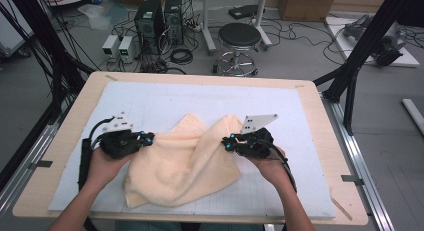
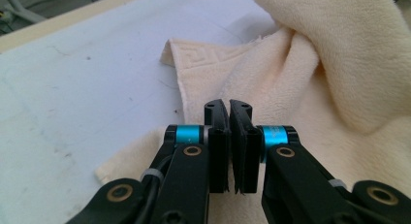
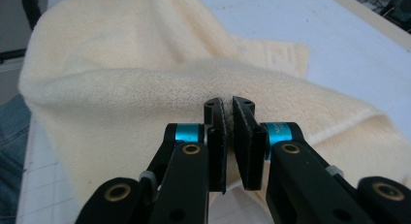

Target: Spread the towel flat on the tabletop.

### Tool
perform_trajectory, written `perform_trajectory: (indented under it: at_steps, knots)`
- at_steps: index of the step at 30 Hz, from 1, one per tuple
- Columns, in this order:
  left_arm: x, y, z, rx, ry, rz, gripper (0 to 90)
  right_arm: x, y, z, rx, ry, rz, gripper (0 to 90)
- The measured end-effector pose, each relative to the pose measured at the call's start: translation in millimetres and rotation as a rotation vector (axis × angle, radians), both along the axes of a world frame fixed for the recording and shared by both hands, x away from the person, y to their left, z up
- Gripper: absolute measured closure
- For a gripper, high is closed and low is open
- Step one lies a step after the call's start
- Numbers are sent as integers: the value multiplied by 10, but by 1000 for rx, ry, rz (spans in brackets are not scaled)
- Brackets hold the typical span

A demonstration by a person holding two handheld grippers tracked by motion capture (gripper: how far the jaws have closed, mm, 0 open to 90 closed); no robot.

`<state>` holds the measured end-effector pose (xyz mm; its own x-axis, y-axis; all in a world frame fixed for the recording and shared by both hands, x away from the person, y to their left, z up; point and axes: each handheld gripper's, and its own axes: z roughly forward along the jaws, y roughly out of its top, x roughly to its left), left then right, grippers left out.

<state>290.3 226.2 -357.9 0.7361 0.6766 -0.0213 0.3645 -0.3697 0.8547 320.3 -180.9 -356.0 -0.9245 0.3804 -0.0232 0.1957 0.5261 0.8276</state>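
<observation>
While lying rumpled at centre frame, the cream towel (image 1: 185,161) is being pinched by both the left gripper (image 1: 148,138) and right gripper (image 1: 226,142), jaws pressed together.

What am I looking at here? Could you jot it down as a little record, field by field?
Work in hand: handling a cream towel lying rumpled on a white mat
Left gripper: jaws closed, at the towel's left edge
Right gripper: jaws pinching a raised fold of the towel
Towel pattern: key-pattern border at one corner
Table: light wood, mat on top
Behind the table: black stool, computer towers
</observation>
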Motion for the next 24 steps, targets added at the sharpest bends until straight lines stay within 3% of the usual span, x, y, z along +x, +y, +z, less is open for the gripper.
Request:
perform_trajectory:
  at_steps: [2,3,4,6,7,8,9,11,13,15,18,21,24]
  knots:
    - [-157,78,-21,1,2,0,860,-207,-39,34,-7,-23,22,844]
    - [-217,105,-37,2,4,-2,860,-207,-39,34,-7,-23,22,844]
    - [-317,143,-75,-5,8,-2,860,-383,-84,19,-16,-26,32,844]
    - [-462,187,-144,-1,25,-15,860,-450,-104,6,-22,-27,33,845]
    - [-537,202,-182,-6,36,-24,859,-563,-141,-21,-26,-25,37,845]
    - [-610,209,-222,-7,48,-34,859,-748,-205,-67,-35,-4,44,845]
    - [-679,209,-261,-2,59,-46,859,-748,-205,-67,-35,-4,44,845]
    - [-792,195,-331,7,82,-71,856,-997,-291,-133,-52,25,57,844]
    - [-845,170,-367,15,100,-96,852,-1046,-311,-147,-50,37,60,840]
    - [-841,129,-359,21,96,-118,800,-1168,-361,-143,-59,50,57,771]
    - [-747,72,-280,15,72,-127,745,-1167,-368,-79,-44,38,41,714]
    - [-519,-21,-180,0,48,-141,670,-1049,-322,34,-41,2,27,643]
    - [-230,-145,-152,-3,47,-159,601,-781,-218,90,-51,-14,26,568]
